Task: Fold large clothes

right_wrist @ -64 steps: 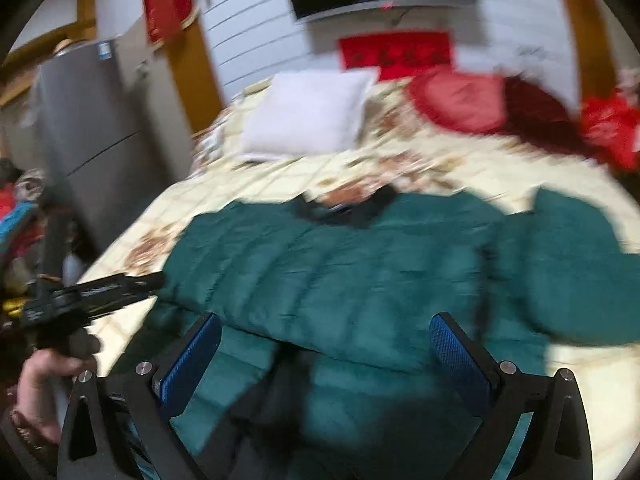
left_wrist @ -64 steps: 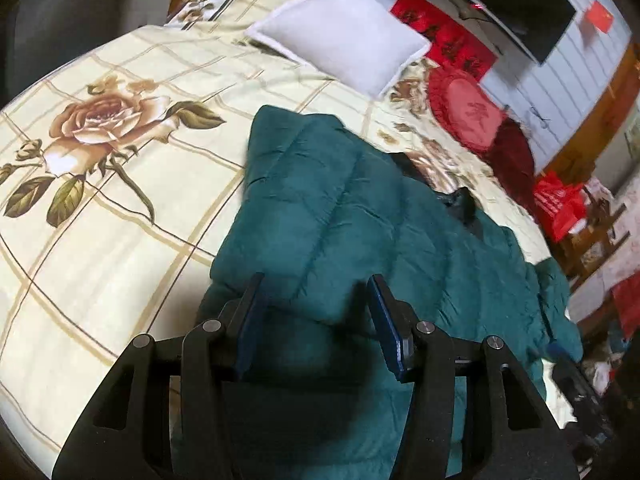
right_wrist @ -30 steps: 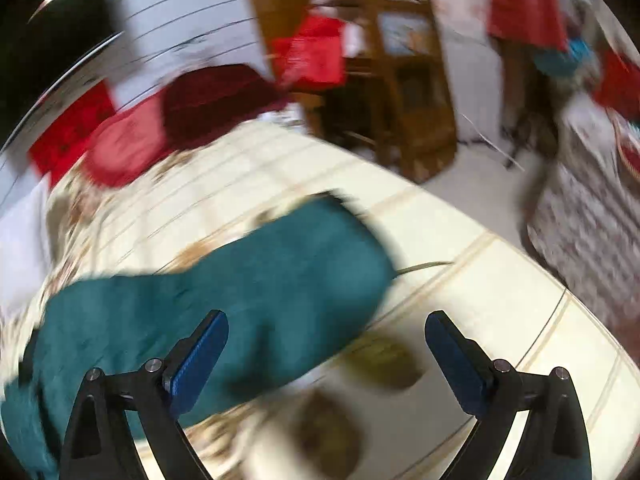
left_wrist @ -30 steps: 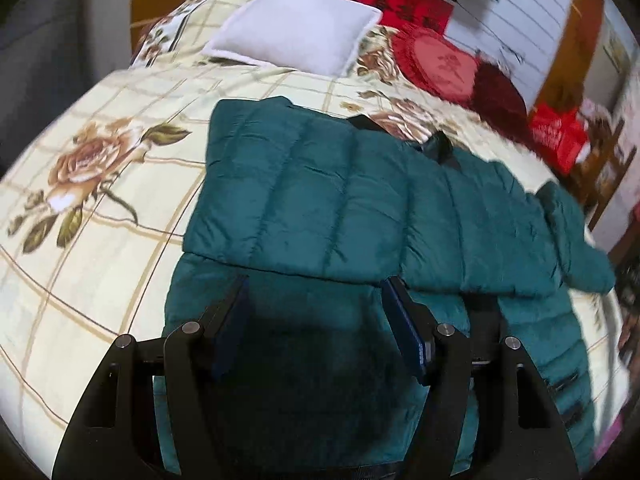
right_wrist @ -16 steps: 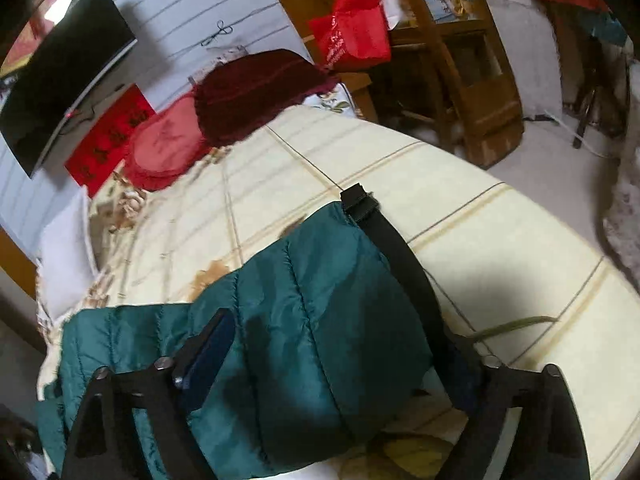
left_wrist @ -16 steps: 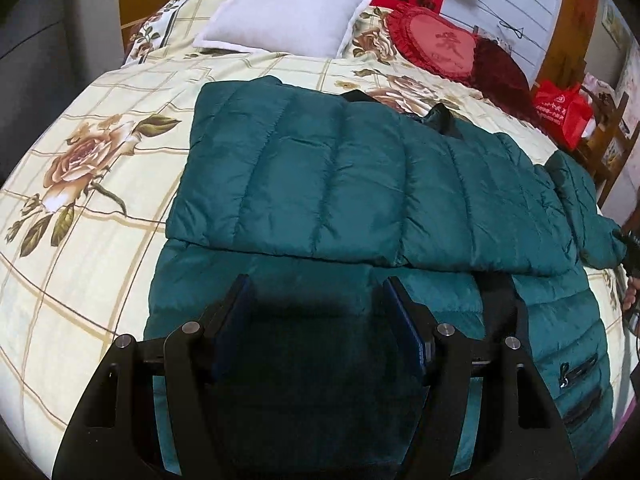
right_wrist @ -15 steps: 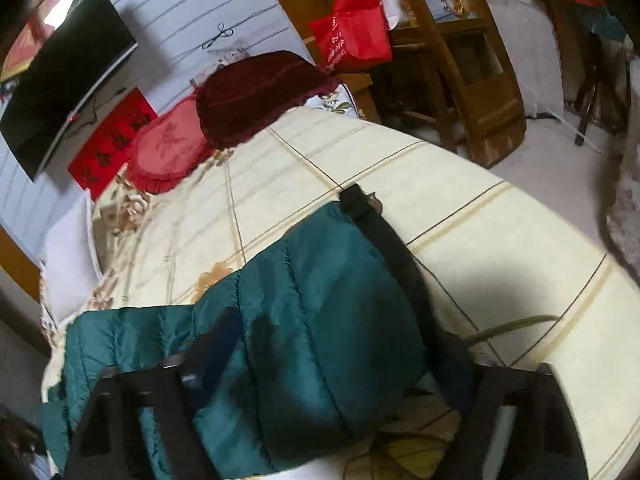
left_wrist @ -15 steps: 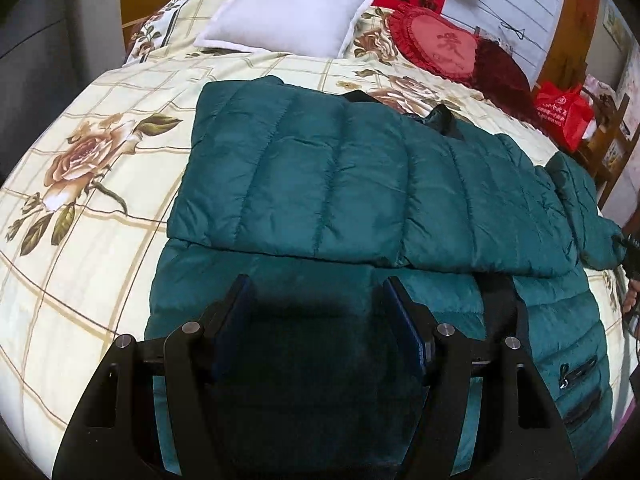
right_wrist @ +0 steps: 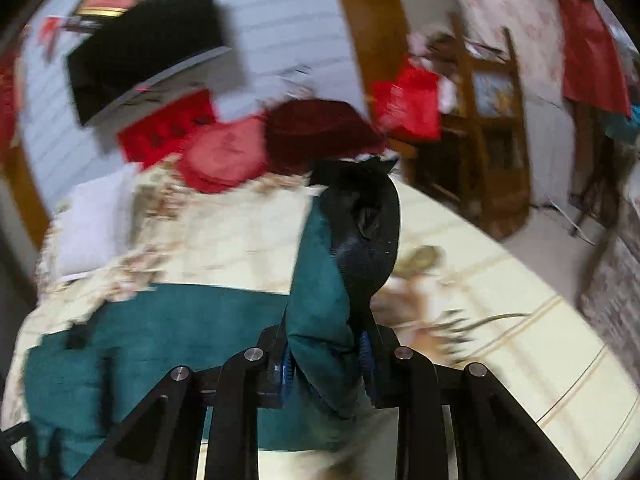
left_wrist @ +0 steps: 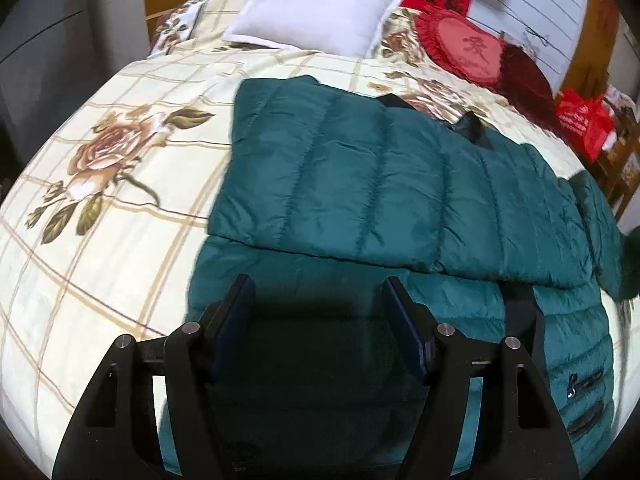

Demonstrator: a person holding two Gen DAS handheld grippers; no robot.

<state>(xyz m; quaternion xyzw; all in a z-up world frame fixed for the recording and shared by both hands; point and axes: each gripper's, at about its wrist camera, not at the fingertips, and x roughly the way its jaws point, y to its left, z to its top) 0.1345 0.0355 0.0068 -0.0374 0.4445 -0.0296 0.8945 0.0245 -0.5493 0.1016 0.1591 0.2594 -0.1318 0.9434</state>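
A dark green quilted jacket [left_wrist: 392, 184] lies spread on the bed, one sleeve folded flat across its chest. My left gripper [left_wrist: 320, 320] hovers over the jacket's lower body with its jaws apart and nothing between them. In the right wrist view my right gripper [right_wrist: 326, 354] is closing on the other sleeve [right_wrist: 320, 280], whose black cuff [right_wrist: 360, 232] sticks up past the pads. That sleeve is lifted off the bedspread. The jacket's body [right_wrist: 152, 344] trails away at lower left, blurred.
The floral checked bedspread [left_wrist: 100, 208] covers the bed. A white pillow [left_wrist: 316, 8], a red heart cushion [left_wrist: 468, 48] and a dark red cushion [right_wrist: 316, 132] lie at the head. A wooden chair [right_wrist: 492, 120] and a red bag [right_wrist: 408, 104] stand beside the bed.
My right gripper went from wide open around the sleeve end to closed on it and lifted it, swinging the view. The left gripper stayed over the jacket, nearly still.
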